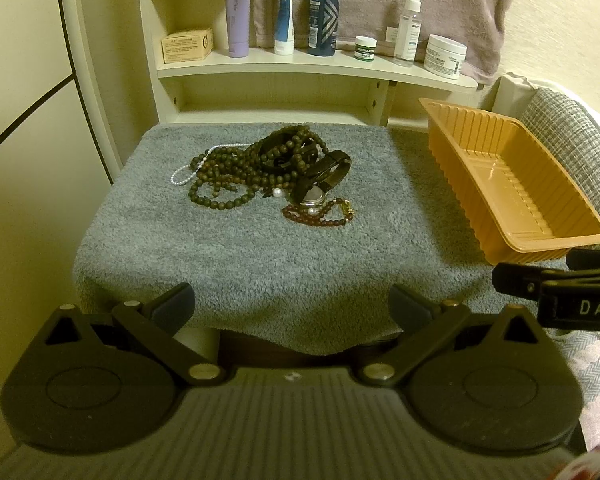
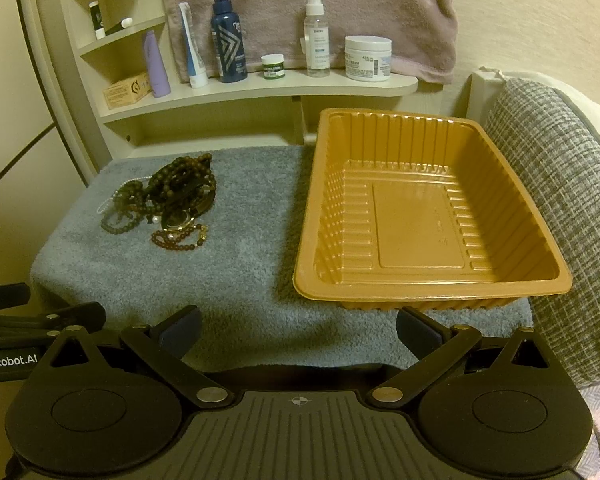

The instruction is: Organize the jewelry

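Note:
A tangled pile of jewelry lies on a grey towel: dark bead strands, a white pearl string, a watch and a reddish bead bracelet. The pile also shows in the right wrist view. An empty orange plastic tray stands to its right, and it shows in the left wrist view. My left gripper is open and empty at the towel's front edge. My right gripper is open and empty in front of the tray.
A curved shelf behind the towel holds bottles, tubes, jars and a small box. A pinkish towel hangs behind it. A grey woven cushion sits right of the tray. A wall is at the left.

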